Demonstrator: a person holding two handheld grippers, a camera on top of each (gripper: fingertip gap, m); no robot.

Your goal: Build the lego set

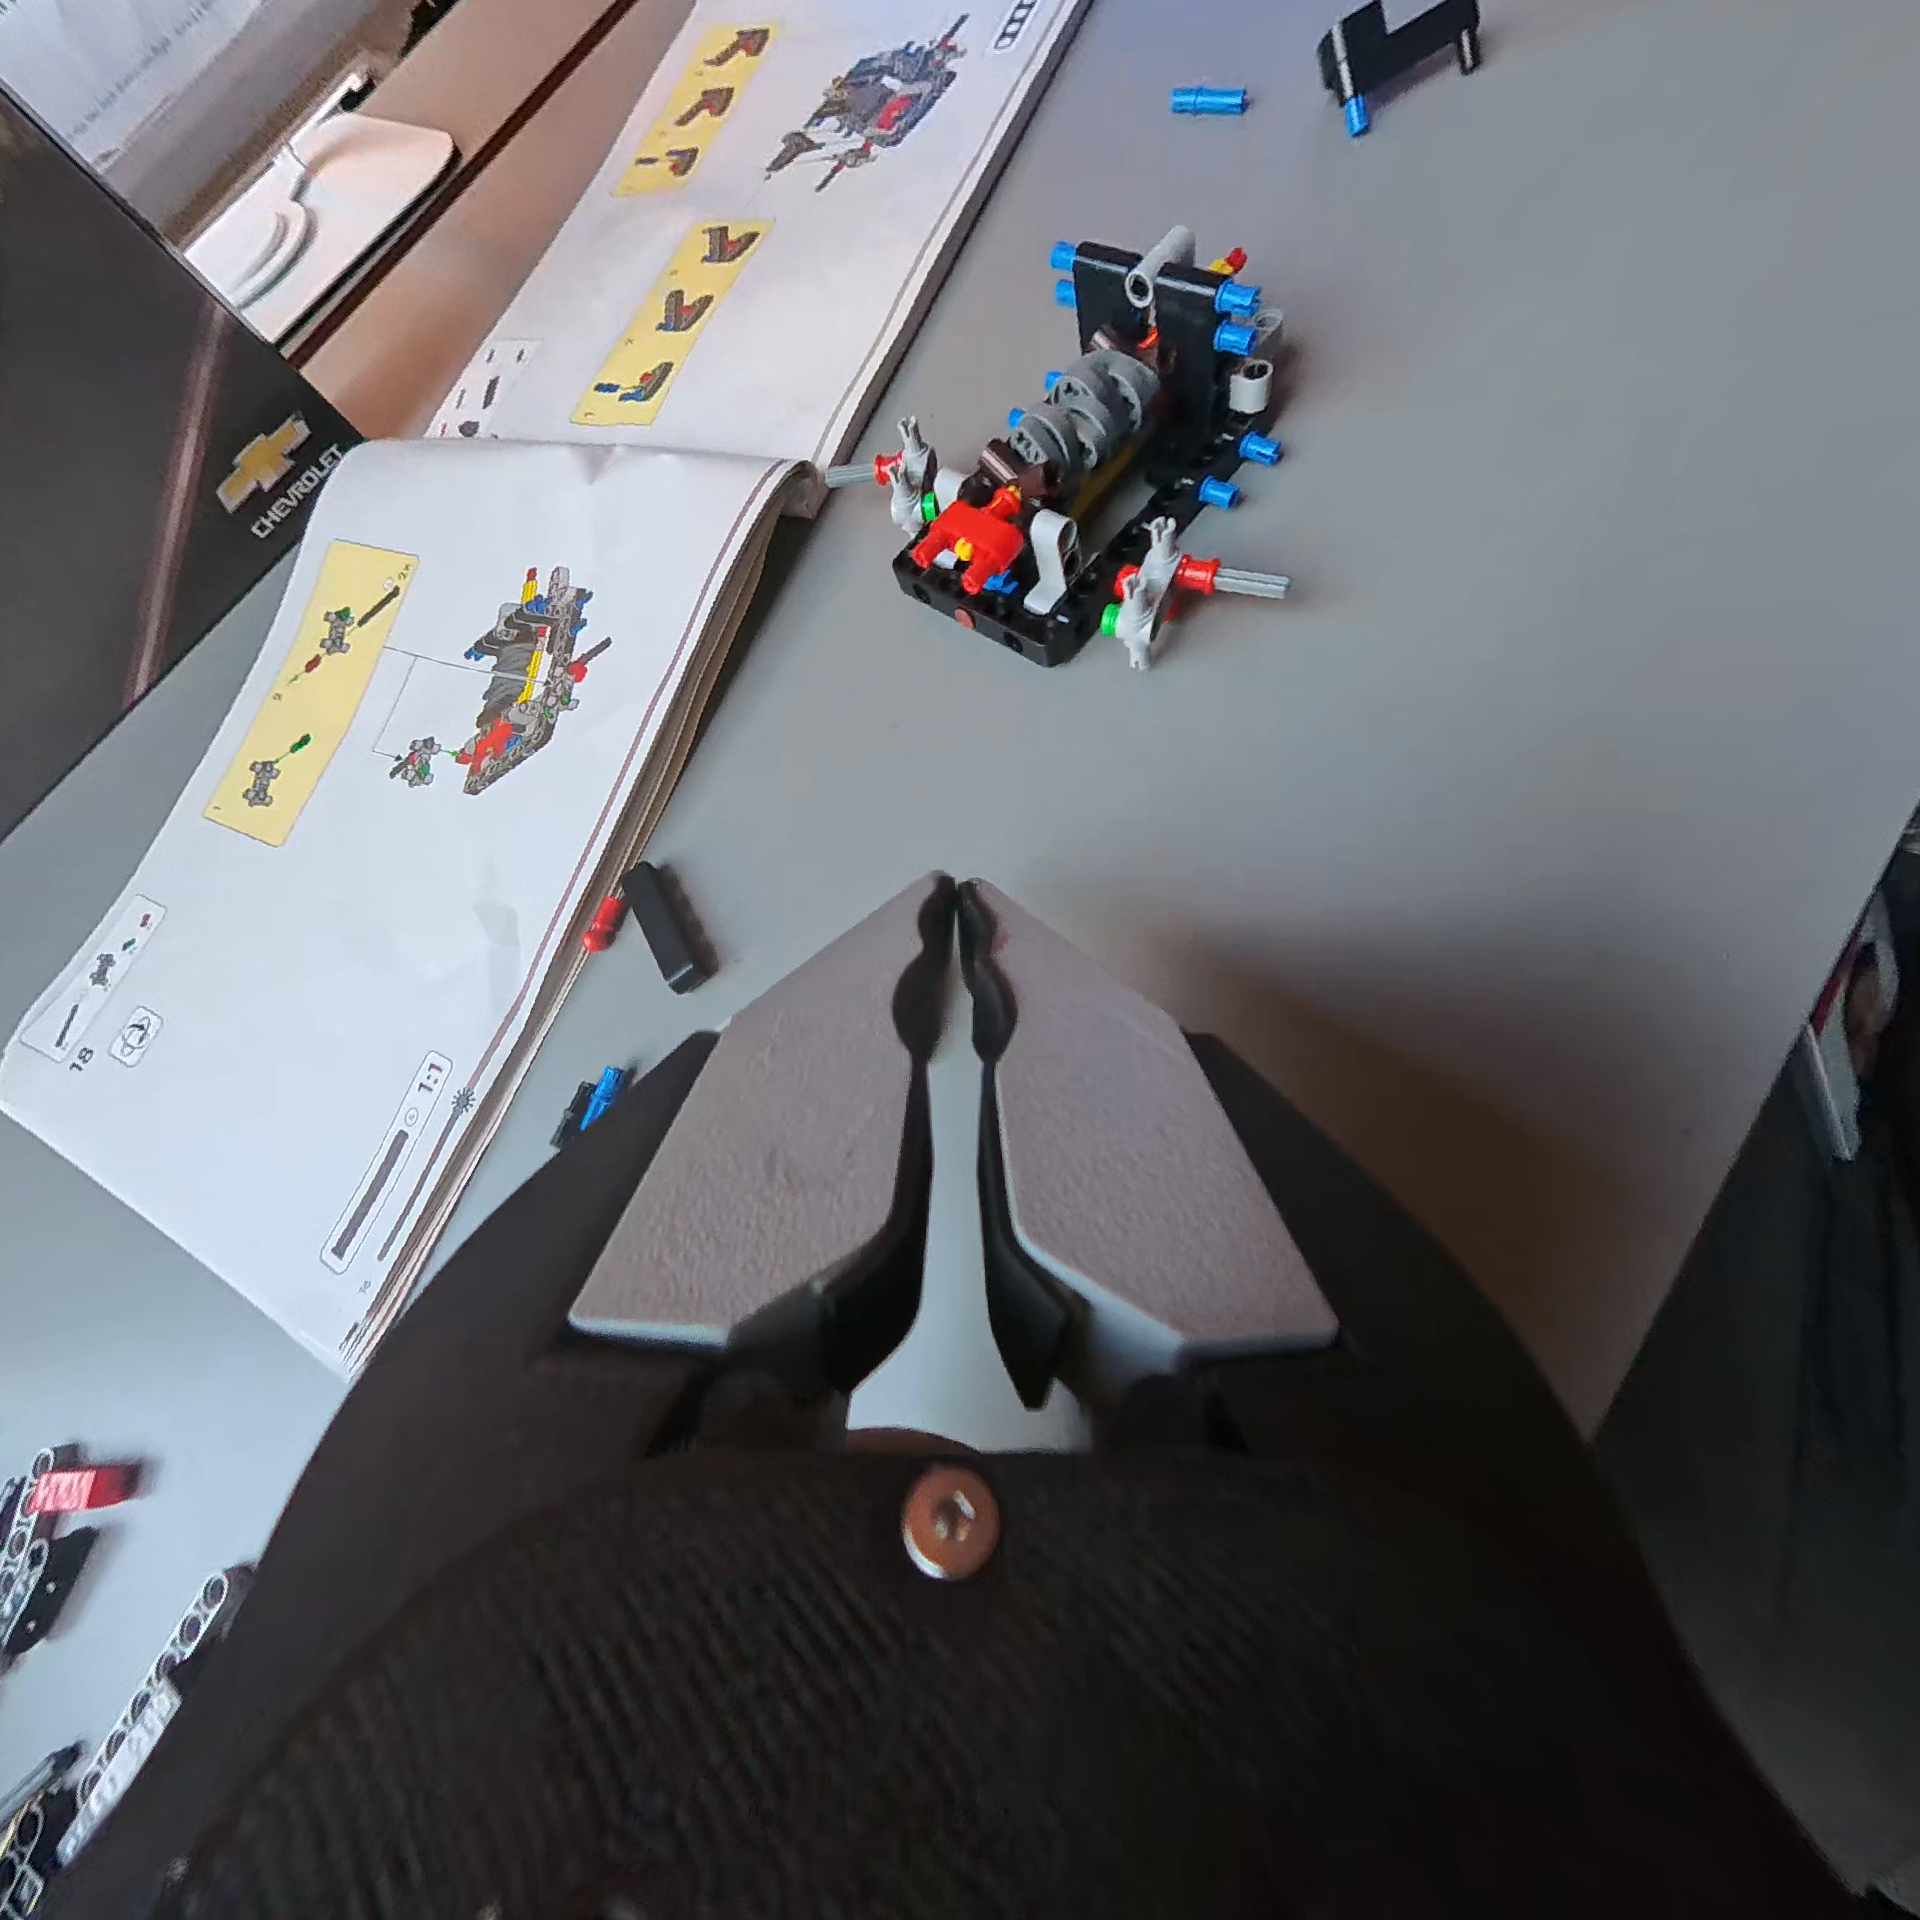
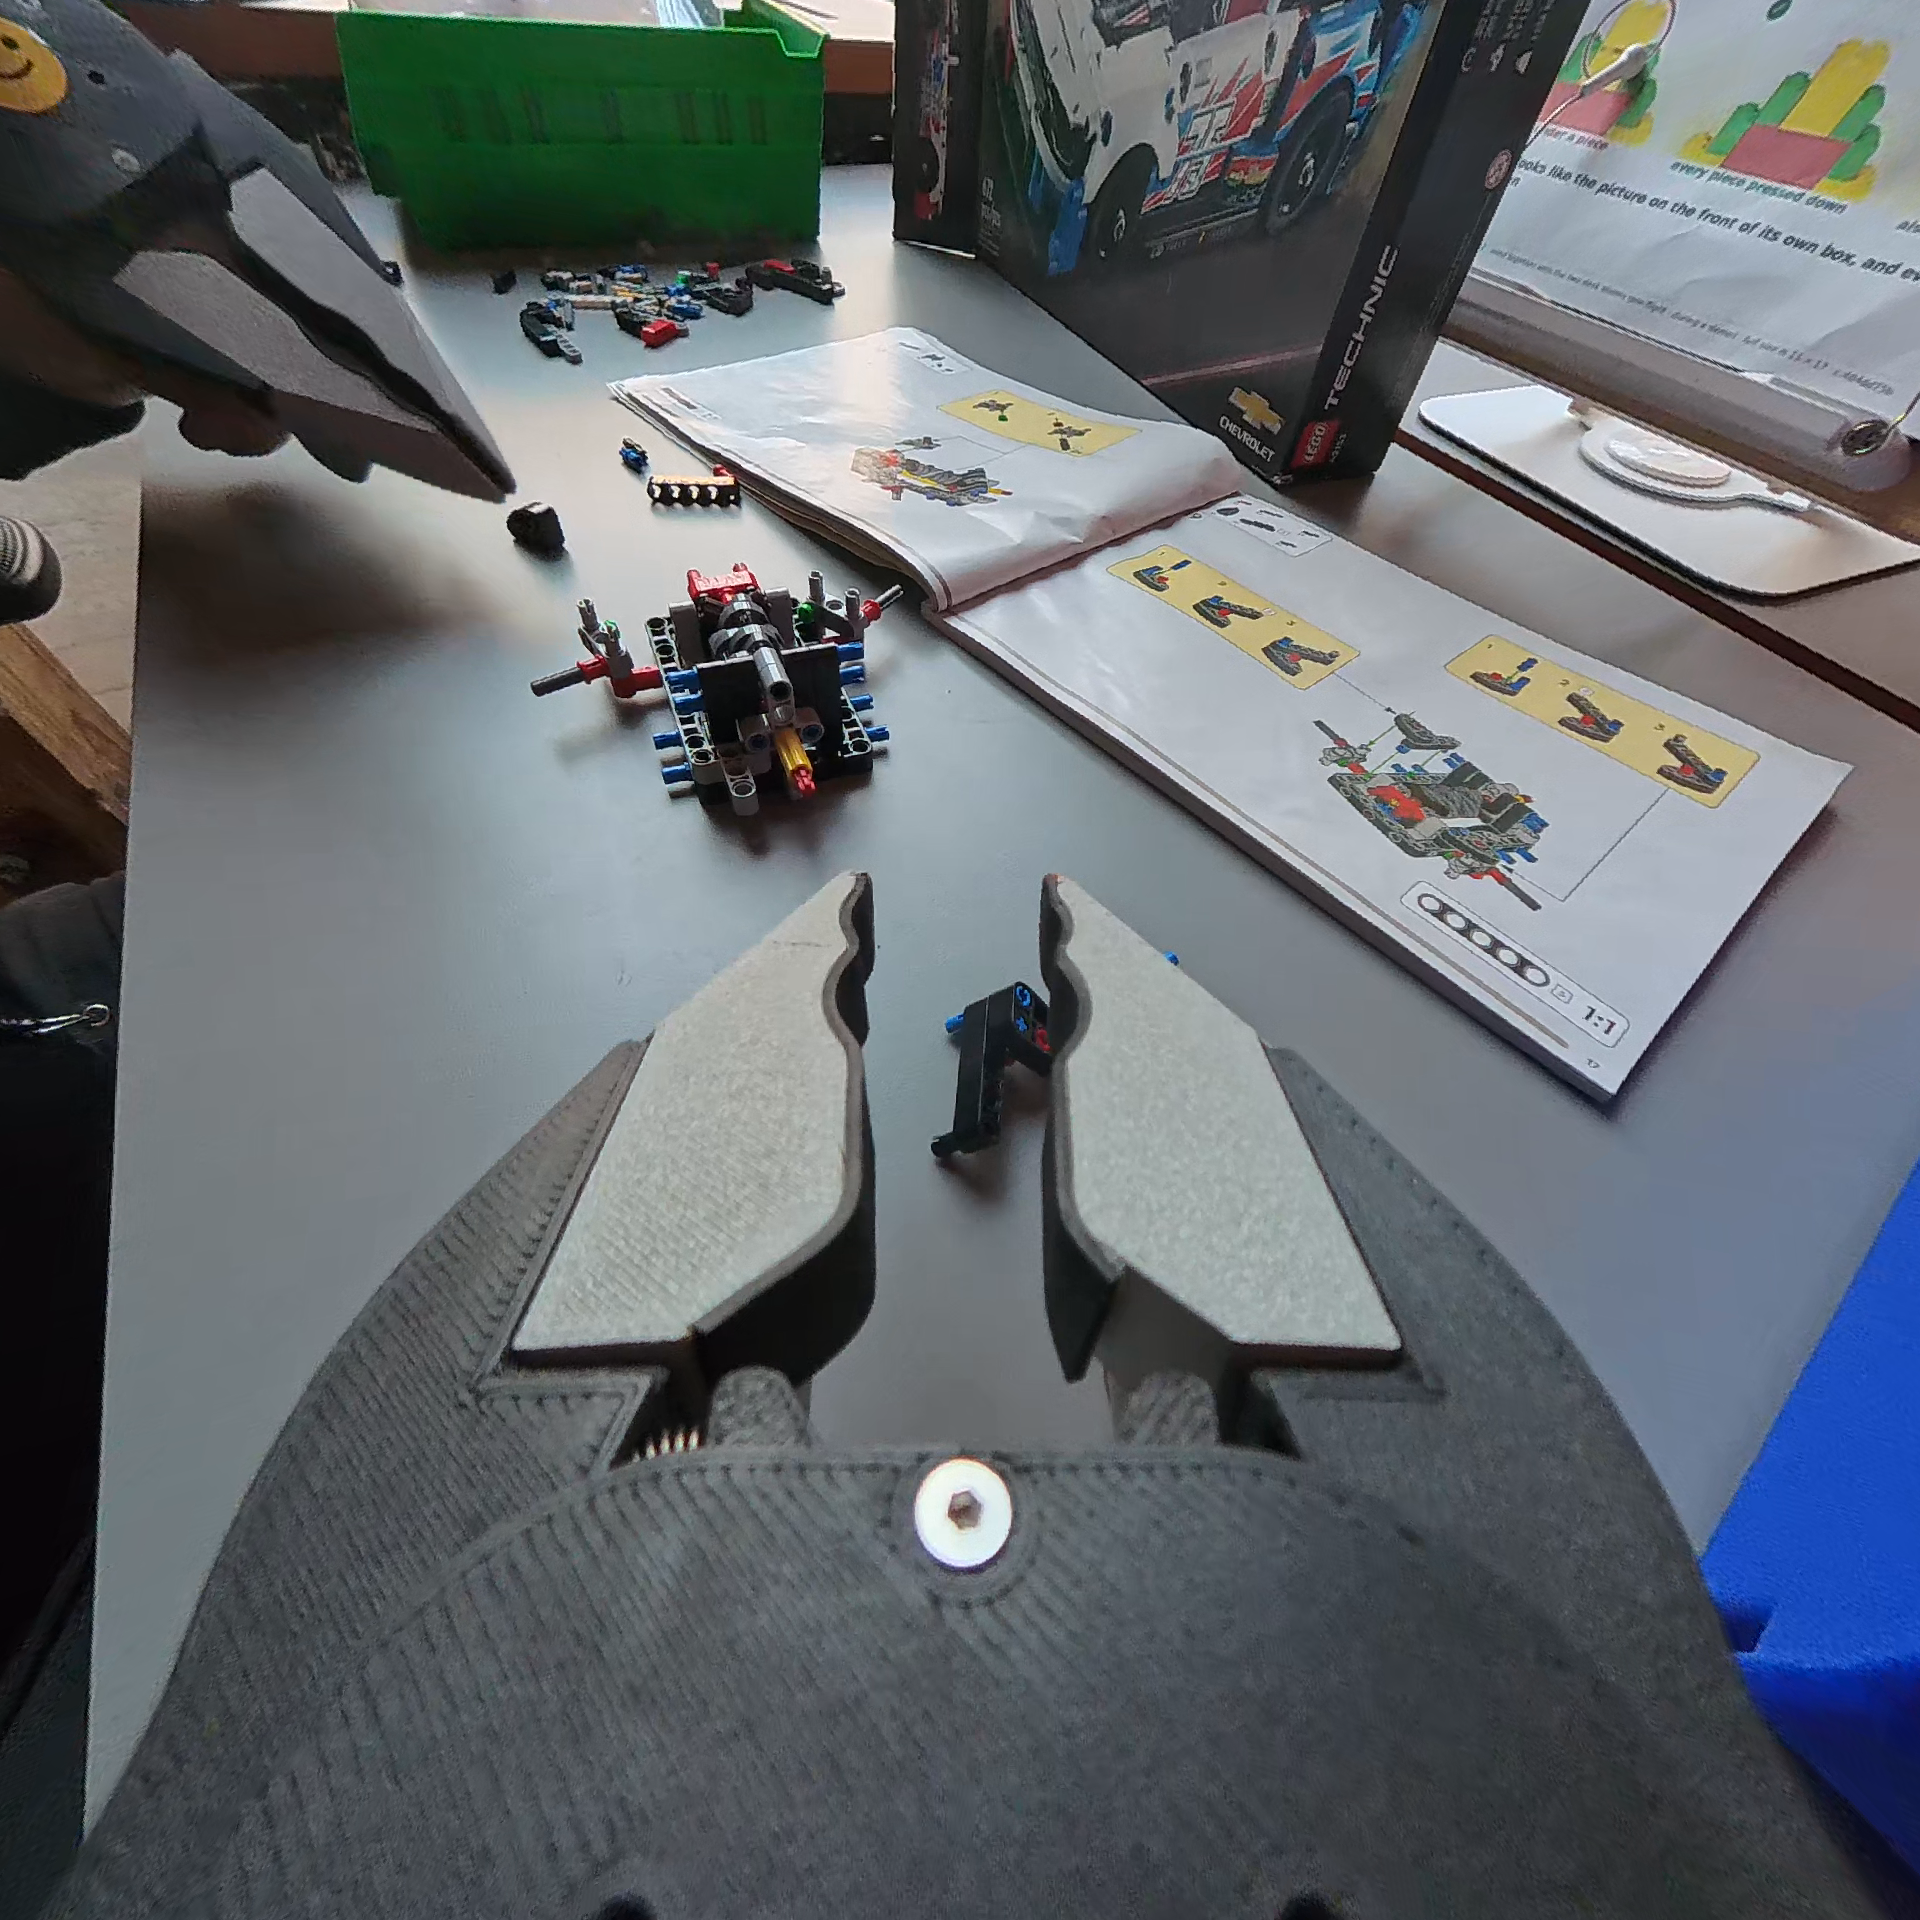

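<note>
The half-built car chassis [image 1: 1091, 457] of black beams, blue pins and a grey engine stands on the grey table; it also shows in the right wrist view [image 2: 753, 691]. My left gripper [image 1: 956, 894] is shut and empty, hovering above the table short of the chassis. It also shows at upper left in the right wrist view [image 2: 488, 473]. My right gripper [image 2: 956, 894] is open, with a small black angled piece with blue pins [image 2: 992, 1060] lying on the table between its fingers, close to the right finger. That piece also shows far off in the left wrist view [image 1: 1392, 52].
The open instruction booklet [image 1: 436, 790] [image 2: 1299, 665] lies beside the chassis. A black beam with a red pin [image 1: 665, 925] and a blue pin [image 1: 1205, 101] lie loose. A pile of loose parts [image 2: 665, 296], a green bin [image 2: 592, 125] and the set's box [image 2: 1226, 208] stand farther back. The grippers' ends are close to 25 cm from one another.
</note>
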